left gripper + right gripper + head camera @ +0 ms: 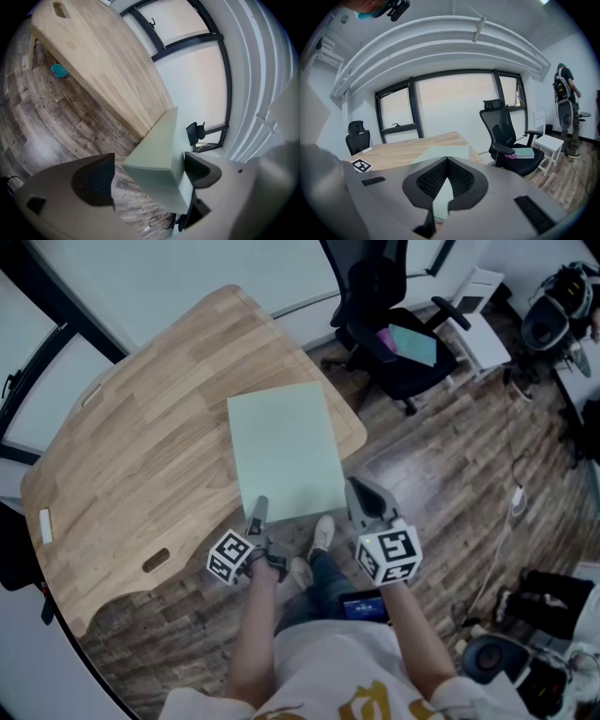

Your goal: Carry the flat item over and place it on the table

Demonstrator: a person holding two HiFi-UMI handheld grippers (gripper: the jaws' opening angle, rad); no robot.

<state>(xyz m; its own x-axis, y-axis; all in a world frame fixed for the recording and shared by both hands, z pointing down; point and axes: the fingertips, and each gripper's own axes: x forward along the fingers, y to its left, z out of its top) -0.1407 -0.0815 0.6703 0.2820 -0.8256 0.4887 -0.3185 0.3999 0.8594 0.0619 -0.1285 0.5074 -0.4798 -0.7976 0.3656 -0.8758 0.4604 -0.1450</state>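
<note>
flat item (286, 451): pale green sheet, far part lying over the surface (141, 446), near edge overhanging the surface's near edge above the floor (441, 474)
contact with surface: far part looks laid down flat; near strip unsupported past the surface's edge
right gripper (361, 498): at the sheet's near right corner, just off the surface's edge; fingers (464, 180) clamped together on the sheet, thin green sliver showing between the pads
left gripper (258, 512): at the sheet's near left corner, also off the surface's edge; fingers (93, 180) spread wide, corner of the sheet between them, one pad clearly apart from it, other pad close beside it, no squeeze
step in hand (judgement): placement, release phase; carry looks done, left side let go, right side holding
next move (judgement): likely push sheet further onto the surface so less overhangs, then unclamp right fingers and pull both grippers back level, away from the surface's edge
care needed (judgement): sheet thin, overhang could tip or slide off the surface once the right grip goes; left fingers must clear the corner without dragging it
surroundings: office chair (394, 334) beyond the surface's far right corner, well apart from the sheet
</note>
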